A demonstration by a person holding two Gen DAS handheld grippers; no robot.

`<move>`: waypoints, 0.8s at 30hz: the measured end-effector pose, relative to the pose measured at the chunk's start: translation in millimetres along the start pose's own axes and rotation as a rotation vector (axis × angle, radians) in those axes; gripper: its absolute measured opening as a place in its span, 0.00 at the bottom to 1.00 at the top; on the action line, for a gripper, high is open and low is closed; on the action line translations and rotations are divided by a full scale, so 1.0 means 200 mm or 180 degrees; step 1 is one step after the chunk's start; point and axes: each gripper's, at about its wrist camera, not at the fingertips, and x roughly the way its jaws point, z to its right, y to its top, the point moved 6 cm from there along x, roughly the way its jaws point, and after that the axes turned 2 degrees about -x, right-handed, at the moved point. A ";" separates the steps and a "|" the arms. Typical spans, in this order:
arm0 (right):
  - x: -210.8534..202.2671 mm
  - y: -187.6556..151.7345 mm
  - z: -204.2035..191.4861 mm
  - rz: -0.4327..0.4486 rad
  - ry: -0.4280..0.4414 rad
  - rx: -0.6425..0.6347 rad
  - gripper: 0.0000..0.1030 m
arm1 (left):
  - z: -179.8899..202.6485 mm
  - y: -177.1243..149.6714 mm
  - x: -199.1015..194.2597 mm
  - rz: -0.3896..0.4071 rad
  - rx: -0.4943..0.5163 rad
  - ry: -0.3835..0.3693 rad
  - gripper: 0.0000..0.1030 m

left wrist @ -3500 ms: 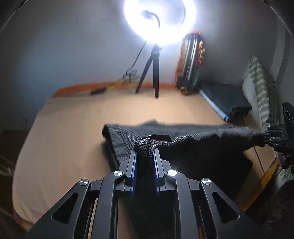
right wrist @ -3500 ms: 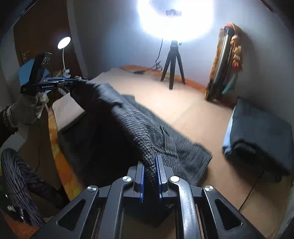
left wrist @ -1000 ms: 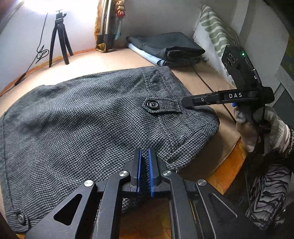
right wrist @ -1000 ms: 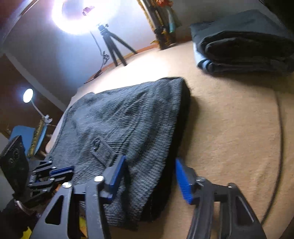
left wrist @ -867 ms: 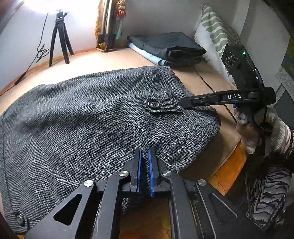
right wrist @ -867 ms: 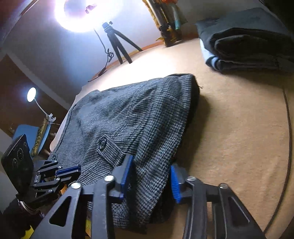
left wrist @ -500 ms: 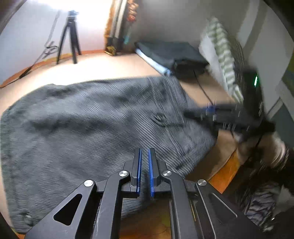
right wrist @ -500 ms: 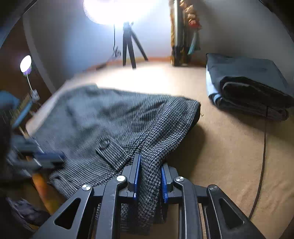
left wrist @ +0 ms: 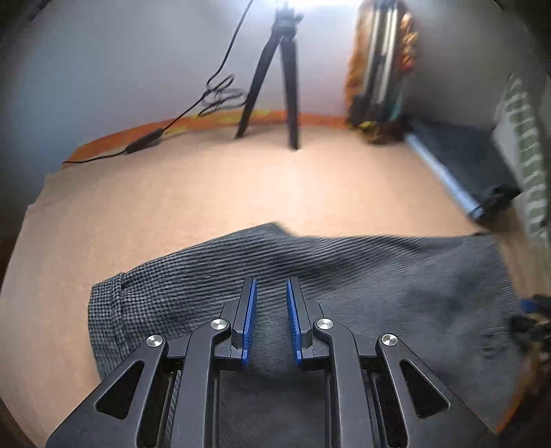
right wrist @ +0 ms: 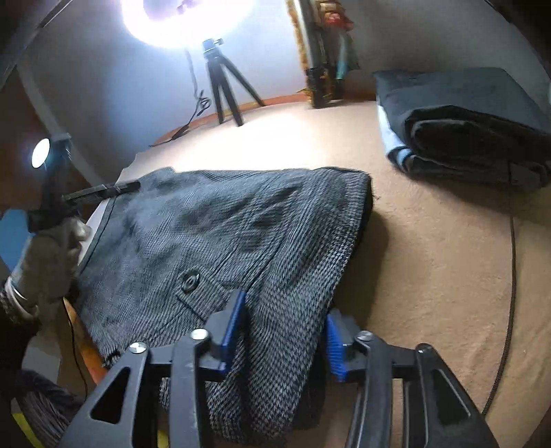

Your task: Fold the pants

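Both grippers have let go since a moment ago: the right gripper [right wrist: 282, 331], clamped on a fold of cloth half a second back, now has its blue pads spread wide, and the left gripper [left wrist: 270, 318], whose pads were nearly together, has them parted too.

Largest in view is the tan bed sheet [right wrist: 430, 248], filling the middle of both pictures. On it lie the grey checked pants [right wrist: 220, 234], folded into a broad flat panel that runs from the centre toward 8 o'clock in the right wrist view; in the left wrist view the pants [left wrist: 361, 275] spread from 8 o'clock to 3 o'clock, blurred on the right. A raised ridge of the cloth sits between the right gripper's released pads, though contact with them cannot be judged. The left gripper hovers over the cloth, gripping nothing.

At 2 o'clock rests a stack of dark folded clothes [right wrist: 475, 120]. At 12 o'clock a ring light [right wrist: 189, 17] glares above its black tripod [right wrist: 224, 89]. Smallest, a round button [right wrist: 190, 281] sits on the pocket flap just left of the right gripper.
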 end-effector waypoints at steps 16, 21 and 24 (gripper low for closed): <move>0.07 0.02 0.05 -0.0065 -0.0287 0.0086 0.61 | 0.05 -0.03 -0.17 0.0181 -0.0010 -0.0009 0.15; 0.08 0.02 0.06 -0.0081 -0.0292 0.0102 0.63 | 0.18 -0.13 -0.14 0.0029 0.0125 -0.0135 0.15; 0.08 0.03 0.06 -0.0072 -0.0337 0.0044 0.64 | 0.20 -0.15 -0.08 -0.0032 0.0157 -0.0073 0.15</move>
